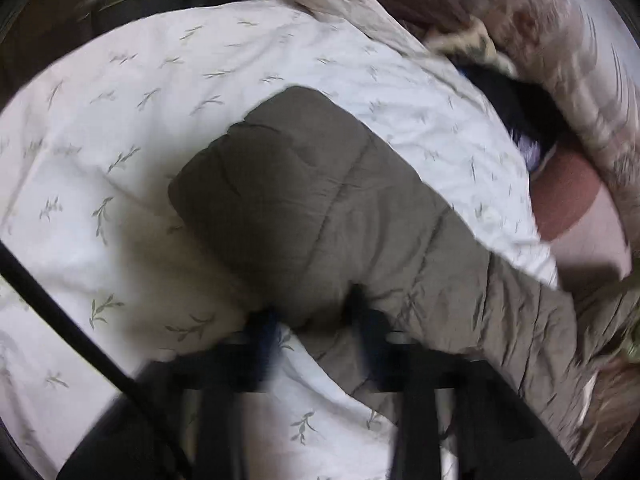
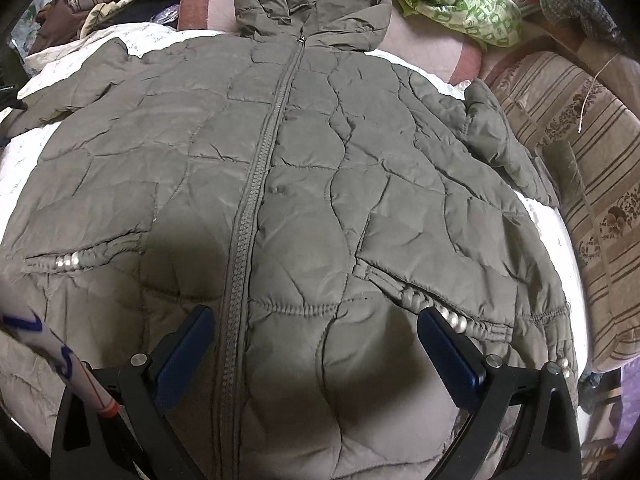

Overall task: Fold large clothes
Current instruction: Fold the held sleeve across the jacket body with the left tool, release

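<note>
- On the bed (image 2: 24,176), over a white leaf-print sheet (image 1: 120,128), a grey-olive quilted jacket (image 2: 320,160) lies front up, zip (image 2: 256,184) closed, hood (image 2: 312,4) at the far end, both sleeves out to the sides.
- L tool (image 1: 316,316): fingers close together and clamped on the sleeve (image 1: 304,200) near its cuff end. Picture is blurred, so how much fabric is caught is hard to say, prob. just a pinch of the edge.
- R tool (image 2: 316,336): fingers wide apart, hanging above the lower front of the jacket w/ nothing between them; the zip line runs just inside its left finger (image 2: 188,344).
- Step, as I judge it: sleeve about to be carried in over the body; task barely begun, jacket not folded anywhere yet.
- Risks from here:
  - Thin pinch on slippery puffy shell: sleeve could slip out mid-carry and flop back.
  - Padding springs back: a sleeve laid across the chest may slide off unless pressed down.
  - Pulling the sleeve w/o R tool pinning the body could drag the whole jacket sideways and bunch the sheet under it.
  - Clutter close round the bed, i.e. striped bedding (image 2: 580,184), green-print cloth (image 2: 460,0), dark bundle (image 1: 516,100): a wide swing could snag or drag it in.
  - Bead trim at the pockets (image 2: 452,320) sits right by R tool's right finger; closing there could catch beads, not fabric.
</note>
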`<state>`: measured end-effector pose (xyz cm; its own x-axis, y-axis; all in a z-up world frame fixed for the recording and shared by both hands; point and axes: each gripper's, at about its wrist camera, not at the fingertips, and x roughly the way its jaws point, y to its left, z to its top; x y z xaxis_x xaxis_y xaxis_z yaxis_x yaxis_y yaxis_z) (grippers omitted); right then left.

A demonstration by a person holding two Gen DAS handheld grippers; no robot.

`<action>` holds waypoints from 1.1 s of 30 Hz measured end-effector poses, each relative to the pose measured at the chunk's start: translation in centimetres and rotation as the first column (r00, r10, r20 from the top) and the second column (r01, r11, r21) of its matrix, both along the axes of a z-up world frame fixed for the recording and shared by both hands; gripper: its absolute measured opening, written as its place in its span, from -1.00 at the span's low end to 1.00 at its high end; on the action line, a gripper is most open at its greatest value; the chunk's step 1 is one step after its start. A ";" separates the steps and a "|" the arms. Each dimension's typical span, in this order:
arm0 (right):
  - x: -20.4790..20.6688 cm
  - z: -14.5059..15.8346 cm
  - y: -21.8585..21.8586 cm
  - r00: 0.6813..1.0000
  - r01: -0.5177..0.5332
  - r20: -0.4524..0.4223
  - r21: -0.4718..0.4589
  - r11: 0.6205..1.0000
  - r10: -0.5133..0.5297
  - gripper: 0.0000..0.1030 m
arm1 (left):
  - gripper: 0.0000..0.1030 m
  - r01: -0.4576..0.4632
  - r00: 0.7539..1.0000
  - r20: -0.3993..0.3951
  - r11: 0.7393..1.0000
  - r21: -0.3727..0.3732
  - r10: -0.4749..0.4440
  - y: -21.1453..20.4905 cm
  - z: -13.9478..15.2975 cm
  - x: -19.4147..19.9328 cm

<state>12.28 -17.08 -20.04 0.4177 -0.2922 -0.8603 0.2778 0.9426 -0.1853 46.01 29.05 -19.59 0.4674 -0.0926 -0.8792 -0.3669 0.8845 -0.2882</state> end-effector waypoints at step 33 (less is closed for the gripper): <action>-11.7 6.5 -11.6 0.944 0.175 0.232 0.242 0.954 -0.232 0.99 | 0.15 0.679 0.703 0.134 0.715 0.166 -0.698 -37.6 9.7 -25.6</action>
<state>0.57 -28.69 -13.56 0.5826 -0.2139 -0.7841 0.4789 0.8698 0.1185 20.44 -8.51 -9.90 0.4520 -0.3697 -0.8118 0.4034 0.8964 -0.1837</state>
